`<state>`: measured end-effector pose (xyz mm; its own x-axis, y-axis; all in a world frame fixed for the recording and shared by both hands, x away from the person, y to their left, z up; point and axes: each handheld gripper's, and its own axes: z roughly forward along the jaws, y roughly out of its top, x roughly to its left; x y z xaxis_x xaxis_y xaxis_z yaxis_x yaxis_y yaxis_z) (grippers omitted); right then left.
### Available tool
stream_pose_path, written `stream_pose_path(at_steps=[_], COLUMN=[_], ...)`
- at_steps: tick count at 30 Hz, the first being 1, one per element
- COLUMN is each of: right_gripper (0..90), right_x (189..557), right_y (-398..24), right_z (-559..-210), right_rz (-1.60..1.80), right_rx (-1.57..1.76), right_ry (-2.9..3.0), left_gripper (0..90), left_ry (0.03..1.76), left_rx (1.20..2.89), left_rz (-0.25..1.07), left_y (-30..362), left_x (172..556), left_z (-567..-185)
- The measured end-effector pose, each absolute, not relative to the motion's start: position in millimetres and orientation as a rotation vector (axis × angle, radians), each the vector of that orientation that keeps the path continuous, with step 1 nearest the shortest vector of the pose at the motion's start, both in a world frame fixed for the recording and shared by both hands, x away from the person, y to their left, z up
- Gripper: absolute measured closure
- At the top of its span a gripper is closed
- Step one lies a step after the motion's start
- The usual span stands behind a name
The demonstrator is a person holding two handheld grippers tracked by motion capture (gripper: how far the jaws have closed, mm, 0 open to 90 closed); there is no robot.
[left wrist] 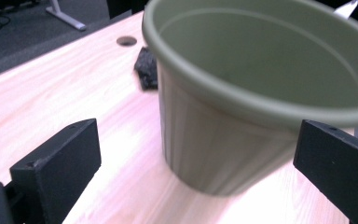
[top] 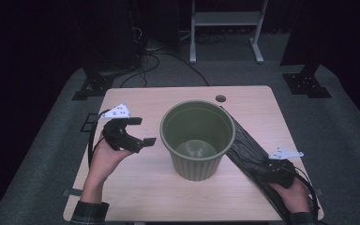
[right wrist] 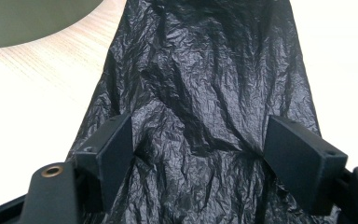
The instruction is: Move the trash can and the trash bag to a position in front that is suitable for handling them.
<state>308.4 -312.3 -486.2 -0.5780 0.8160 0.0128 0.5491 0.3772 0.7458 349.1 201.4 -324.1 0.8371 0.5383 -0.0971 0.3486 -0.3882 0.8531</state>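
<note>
Crinkled black plastic bin bag (top: 243, 147) lies as a long strip on the pale wooden table (top: 136, 187), one end touching the far right side of the ribbed olive-green plastic bin (top: 198, 140), the other running toward the person's right edge. Its long axis points straight along the right gripper (right wrist: 198, 140), whose jaws stand wide on either side of the bag without pinching it. The left gripper (top: 138, 131), also open, faces the bin's left wall.

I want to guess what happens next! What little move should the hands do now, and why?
Probably close the right gripper on the black bag: its jaws stand open around the crumpled plastic, pads not yet pressing. The left gripper, open too, waits beside the green bin.
</note>
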Motion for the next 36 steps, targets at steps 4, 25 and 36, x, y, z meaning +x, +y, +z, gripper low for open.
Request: stream_pose_path(at_steps=[4, 25, 36], right_gripper=[22.9, 22.8, 22.8], right_x=[308.4, 308.3, 308.3], right_y=[-312.3, -312.2, -312.1], right_z=[-486.2, -486.2, -486.2], right_rz=[1.032, 1.031, 1.031], right_rx=[1.190, 1.192, 1.192], right_ry=[2.284, 2.283, 2.283], left_gripper=[0.0, 0.0, 0.0], left_ry=[0.669, 0.706, 0.761], left_rx=[2.029, 2.087, 2.207], left_rz=[0.247, 0.266, 0.269], left_y=[211.2, 238.0, 236.3], left_x=[338.8, 297.5, 291.6], left_z=[-341.7, -447.3, -478.0])
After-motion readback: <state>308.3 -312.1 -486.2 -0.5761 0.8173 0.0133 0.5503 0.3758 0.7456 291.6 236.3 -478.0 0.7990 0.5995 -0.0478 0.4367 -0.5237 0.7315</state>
